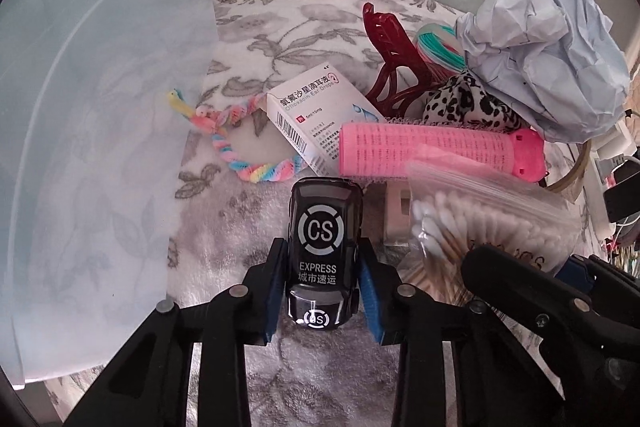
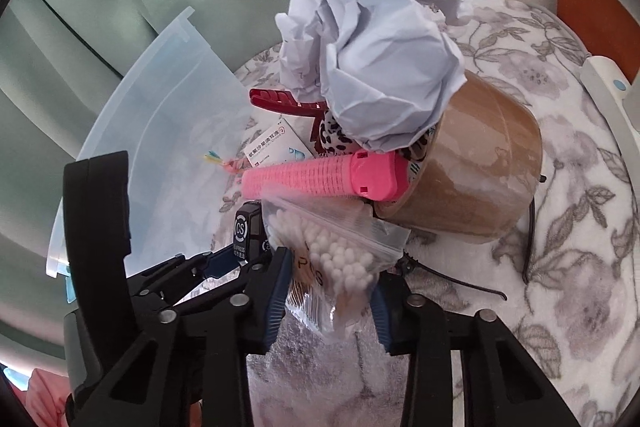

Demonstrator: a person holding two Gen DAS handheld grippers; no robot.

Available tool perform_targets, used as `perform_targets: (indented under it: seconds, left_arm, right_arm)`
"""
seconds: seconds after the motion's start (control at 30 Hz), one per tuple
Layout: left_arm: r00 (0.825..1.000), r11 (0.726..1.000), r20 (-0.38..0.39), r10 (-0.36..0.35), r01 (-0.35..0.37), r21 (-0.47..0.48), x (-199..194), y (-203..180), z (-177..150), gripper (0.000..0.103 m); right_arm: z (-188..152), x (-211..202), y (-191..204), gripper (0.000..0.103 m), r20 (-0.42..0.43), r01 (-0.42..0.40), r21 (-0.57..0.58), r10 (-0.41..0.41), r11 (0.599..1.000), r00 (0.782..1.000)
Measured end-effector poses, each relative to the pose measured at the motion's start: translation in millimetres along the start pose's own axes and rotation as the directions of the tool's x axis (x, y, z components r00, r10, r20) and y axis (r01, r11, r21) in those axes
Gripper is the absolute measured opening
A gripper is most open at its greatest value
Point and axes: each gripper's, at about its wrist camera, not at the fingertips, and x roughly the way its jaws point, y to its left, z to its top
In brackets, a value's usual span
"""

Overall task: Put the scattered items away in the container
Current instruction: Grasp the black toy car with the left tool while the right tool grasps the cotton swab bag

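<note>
My left gripper (image 1: pixel 323 291) is shut on a black toy car (image 1: pixel 322 247) marked "CS EXPRESS", low over the floral blanket. My right gripper (image 2: pixel 330 301) has its jaws around a clear bag of cotton swabs (image 2: pixel 332 259), touching it; the bag also shows in the left wrist view (image 1: pixel 480 215). The translucent blue container (image 1: pixel 88 131) stands at the left, also in the right wrist view (image 2: pixel 160 107). Beyond lie a pink hair roller (image 1: pixel 436 151), a white ear-drops box (image 1: pixel 316 107), a rainbow pipe-cleaner loop (image 1: pixel 248 163), a dark red hair claw (image 1: pixel 392 67) and crumpled pale blue paper (image 1: pixel 548 59).
A roll of brown tape (image 2: pixel 472 167) lies under the crumpled paper (image 2: pixel 372 59). A leopard-print scrunchie (image 1: pixel 464 103) and coloured hair ties (image 1: pixel 436 47) sit by the claw. Black glasses (image 2: pixel 532 235) lie on the blanket (image 2: pixel 560 131) at right. Green cushions stand behind.
</note>
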Motion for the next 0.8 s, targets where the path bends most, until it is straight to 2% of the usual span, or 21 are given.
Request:
perform_targets:
  seconds: [0.13, 0.3, 0.37, 0.53, 0.67, 0.8]
  left_arm:
    - [1.0, 1.0, -0.003, -0.015, 0.015, -0.008, -7.4, 2.1, -4.1, 0.035]
    - [0.999, 0.999, 0.032, -0.04, 0.04, -0.001, -31.6, -1.7, -10.5, 0.035]
    - [0.997, 0.999, 0.051, -0.05, 0.05, 0.004, -44.8, -3.1, -14.4, 0.035]
    - [0.991, 0.997, 0.11, -0.074, 0.074, 0.007, -80.5, -2.0, -23.6, 0.035]
    - [0.98, 0.996, 0.175, -0.093, 0.093, 0.005, -113.2, 3.0, -27.8, 0.035]
    - [0.962, 0.994, 0.252, -0.107, 0.109, 0.005, -143.6, 10.3, -22.4, 0.035]
  right_arm:
    - [-7.1, -13.8, 6.0, 0.028, 0.019, 0.016, -0.002, -0.016, 1.0, 1.0]
    - [-18.8, -38.3, 15.4, 0.027, 0.055, 0.022, -0.003, -0.021, 1.0, 0.998]
    - [-5.2, -46.5, 11.6, 0.027, 0.068, 0.024, -0.001, -0.024, 1.0, 0.997]
    - [-11.7, -75.9, 18.0, 0.027, 0.127, 0.037, -0.021, -0.034, 0.999, 0.991]
    - [-25.2, -103.6, 42.2, 0.027, 0.184, 0.044, -0.04, -0.036, 0.998, 0.982]
    - [-24.0, -132.5, 67.5, 0.027, 0.249, 0.041, -0.076, -0.021, 0.996, 0.968]
